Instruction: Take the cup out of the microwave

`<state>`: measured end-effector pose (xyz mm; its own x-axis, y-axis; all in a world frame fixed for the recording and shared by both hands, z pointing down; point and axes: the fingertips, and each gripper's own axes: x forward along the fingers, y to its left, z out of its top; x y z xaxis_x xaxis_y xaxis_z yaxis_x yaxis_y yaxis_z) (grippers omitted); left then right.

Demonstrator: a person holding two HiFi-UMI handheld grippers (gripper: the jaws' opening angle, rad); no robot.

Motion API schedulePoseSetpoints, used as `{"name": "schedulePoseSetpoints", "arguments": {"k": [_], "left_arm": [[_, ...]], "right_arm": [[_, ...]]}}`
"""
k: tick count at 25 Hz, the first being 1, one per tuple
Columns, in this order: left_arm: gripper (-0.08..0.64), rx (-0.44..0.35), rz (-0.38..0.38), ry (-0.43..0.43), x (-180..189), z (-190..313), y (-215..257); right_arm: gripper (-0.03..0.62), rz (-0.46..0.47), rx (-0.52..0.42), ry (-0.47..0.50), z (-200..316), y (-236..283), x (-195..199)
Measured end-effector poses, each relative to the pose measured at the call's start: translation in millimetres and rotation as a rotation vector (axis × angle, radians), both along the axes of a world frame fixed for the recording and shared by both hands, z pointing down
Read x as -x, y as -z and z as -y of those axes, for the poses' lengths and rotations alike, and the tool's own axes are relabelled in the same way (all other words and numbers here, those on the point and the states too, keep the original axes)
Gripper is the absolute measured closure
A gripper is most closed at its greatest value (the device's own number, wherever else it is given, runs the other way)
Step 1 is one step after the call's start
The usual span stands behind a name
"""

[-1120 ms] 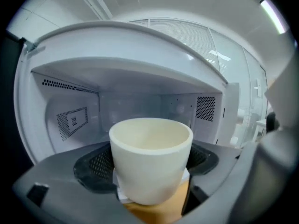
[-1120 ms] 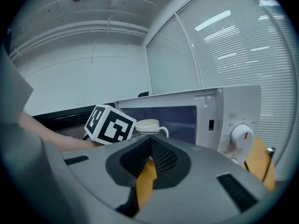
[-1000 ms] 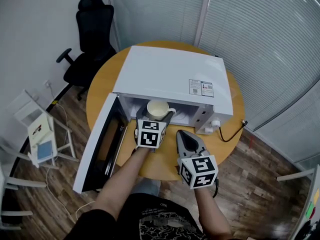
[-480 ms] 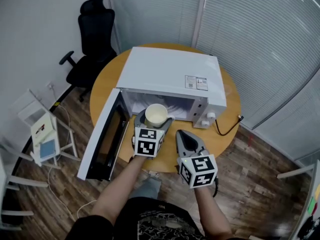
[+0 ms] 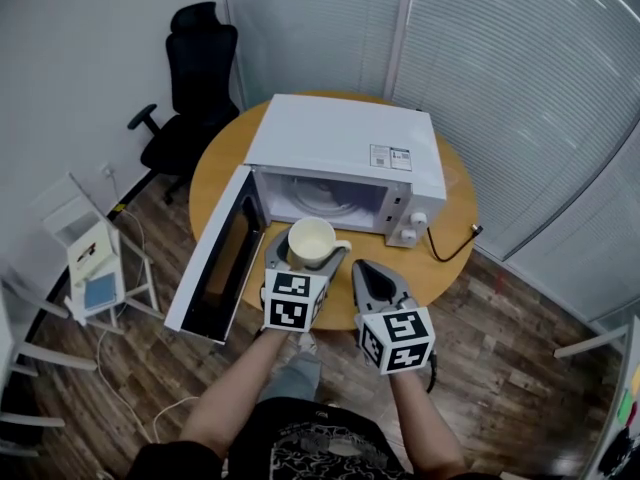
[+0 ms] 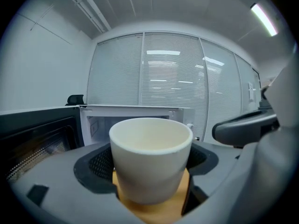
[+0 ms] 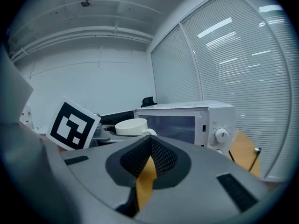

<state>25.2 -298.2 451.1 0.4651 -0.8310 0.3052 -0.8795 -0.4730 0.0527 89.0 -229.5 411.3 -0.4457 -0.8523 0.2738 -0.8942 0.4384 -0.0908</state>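
A cream cup (image 5: pixel 310 240) with its handle to the right sits between the jaws of my left gripper (image 5: pixel 307 249), which is shut on its sides. The cup hangs above the round wooden table (image 5: pixel 448 236), just in front of the white microwave (image 5: pixel 345 146), whose door (image 5: pixel 213 260) stands wide open to the left. In the left gripper view the cup (image 6: pixel 150 162) fills the middle, with the empty oven cavity (image 6: pixel 133 122) behind it. My right gripper (image 5: pixel 366 268) is to the right of the cup, its jaws together with nothing held.
A black office chair (image 5: pixel 190 83) stands beyond the table at the left. A white stand (image 5: pixel 92 263) is on the floor to the left. The microwave's cable (image 5: pixel 455 243) trails over the table's right edge. Blinds cover the glass walls behind.
My left gripper has drawn the cup back out of the microwave cavity toward the person, to just in front of the opening. The right gripper has drifted slightly back.
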Motion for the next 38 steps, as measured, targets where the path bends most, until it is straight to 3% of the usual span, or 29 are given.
{"name": "schedulePoseSetpoints", "arguments": {"k": [20, 38], "left_arm": [[0.12, -0.042, -0.02, 0.031, 16, -130, 39], [0.12, -0.042, -0.022, 0.055, 11, -154, 40]], "right_arm": [[0.577, 0.016, -0.07, 0.016, -89, 20, 11], [0.578, -0.005, -0.093, 0.018, -116, 22, 3]]}}
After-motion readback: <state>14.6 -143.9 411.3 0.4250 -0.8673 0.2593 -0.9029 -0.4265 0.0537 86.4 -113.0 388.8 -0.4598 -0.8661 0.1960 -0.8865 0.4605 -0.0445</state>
